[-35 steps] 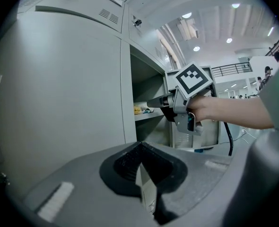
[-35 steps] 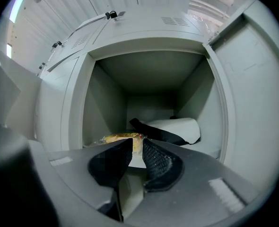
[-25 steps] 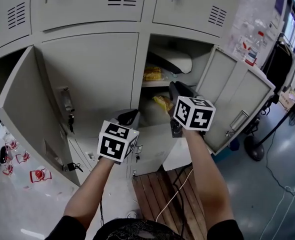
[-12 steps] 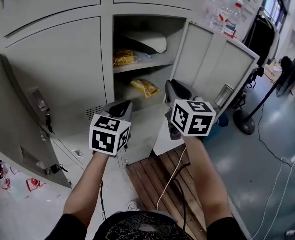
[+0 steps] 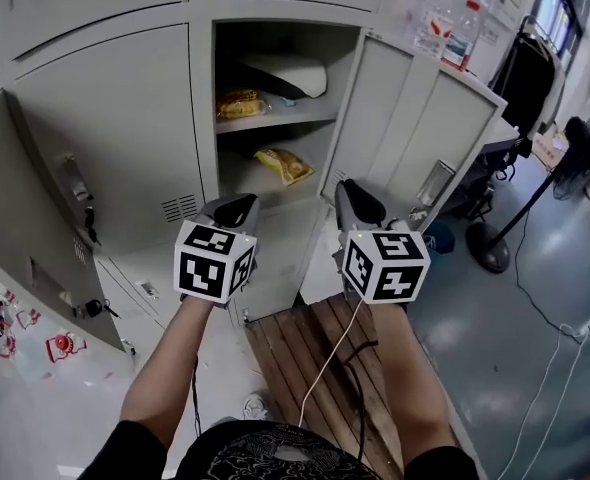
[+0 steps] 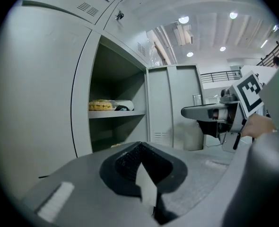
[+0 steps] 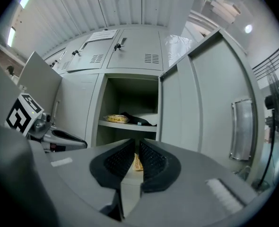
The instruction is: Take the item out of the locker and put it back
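Note:
The grey locker (image 5: 275, 38) stands open. One yellow snack packet (image 5: 237, 103) lies on its upper shelf beside a white and black item (image 5: 287, 73); the same packet (image 6: 100, 105) shows in the left gripper view and again (image 7: 116, 119) in the right gripper view. A second yellow packet (image 5: 283, 165) lies in the lower part. My left gripper (image 5: 233, 208) and right gripper (image 5: 358, 203) hover side by side in front of and below the opening, apart from it. Both are shut with nothing held. The left gripper's pads (image 6: 140, 157) meet; the right gripper (image 7: 135, 155) shows only a thin slit.
The locker's door (image 5: 415, 128) hangs open at the right, with bottles (image 5: 463, 30) behind its top. Another open door (image 5: 25, 228) with keys (image 5: 90, 308) stands at the left. A wooden pallet (image 5: 305, 368) and a white cable (image 5: 335, 358) lie underfoot. A stand's base (image 5: 495, 253) is at right.
Both grippers have drawn back and down from the locker opening; the right one was close to the lower packet and is now clear of it. The view has swung left to right.

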Demonstrator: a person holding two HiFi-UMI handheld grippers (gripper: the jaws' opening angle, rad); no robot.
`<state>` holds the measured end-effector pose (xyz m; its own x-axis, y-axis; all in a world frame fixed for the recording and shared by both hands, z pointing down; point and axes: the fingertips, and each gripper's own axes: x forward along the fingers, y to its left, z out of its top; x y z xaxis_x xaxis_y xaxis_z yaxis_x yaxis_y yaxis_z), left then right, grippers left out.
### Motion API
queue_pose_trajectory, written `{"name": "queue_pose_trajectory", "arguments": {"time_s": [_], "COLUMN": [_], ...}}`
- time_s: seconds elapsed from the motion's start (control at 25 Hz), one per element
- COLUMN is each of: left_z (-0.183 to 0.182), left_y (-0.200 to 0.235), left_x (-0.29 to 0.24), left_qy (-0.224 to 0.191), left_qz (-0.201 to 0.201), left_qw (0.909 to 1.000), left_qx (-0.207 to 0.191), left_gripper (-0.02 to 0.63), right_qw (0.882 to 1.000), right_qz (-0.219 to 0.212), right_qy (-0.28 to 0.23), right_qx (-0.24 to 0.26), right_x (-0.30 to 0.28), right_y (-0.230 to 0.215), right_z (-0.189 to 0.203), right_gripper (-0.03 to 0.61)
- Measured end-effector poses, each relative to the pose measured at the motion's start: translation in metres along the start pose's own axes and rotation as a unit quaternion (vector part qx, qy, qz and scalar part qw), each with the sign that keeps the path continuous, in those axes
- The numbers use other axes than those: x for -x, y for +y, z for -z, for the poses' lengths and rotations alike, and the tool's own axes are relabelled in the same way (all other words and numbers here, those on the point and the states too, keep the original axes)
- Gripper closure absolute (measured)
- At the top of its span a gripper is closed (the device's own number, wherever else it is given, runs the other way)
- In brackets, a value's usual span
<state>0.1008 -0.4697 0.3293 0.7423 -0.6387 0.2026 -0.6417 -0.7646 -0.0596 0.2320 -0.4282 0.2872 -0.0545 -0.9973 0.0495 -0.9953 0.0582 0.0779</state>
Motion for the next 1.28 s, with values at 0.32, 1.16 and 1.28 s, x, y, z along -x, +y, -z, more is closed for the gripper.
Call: {"name": "queue_pose_trajectory", "arguments": {"time_s": [0.32, 1.16, 1.28], "left_z": [0.01, 0.021, 0.022], "left_y": [-0.017, -0.05, -0.053], "left_x": [0.028, 0.087, 0.089], "left_qy": [0.004, 0.018, 0.02], "left_qz": [-0.031, -0.067, -0.067], "left_qw": [0.9995, 0.9975, 0.9974], "left_qx": [0.002, -0.014, -0.016], "left_gripper": [0.614, 0.614, 0.614], "right_qw": [1.0, 0.999, 0.998], "right_qz": [-0.012, -0.043, -0.044], "right_qy": [0.006, 0.021, 0.023], "right_qx": [0.005, -0.025, -0.029], "right_x": [0.035, 0.093, 0.095], "right_y": [0.001, 0.013, 0.013], "right_z": [0.018, 0.046, 0.049], "right_gripper": [0.537, 0.554, 0.554]}}
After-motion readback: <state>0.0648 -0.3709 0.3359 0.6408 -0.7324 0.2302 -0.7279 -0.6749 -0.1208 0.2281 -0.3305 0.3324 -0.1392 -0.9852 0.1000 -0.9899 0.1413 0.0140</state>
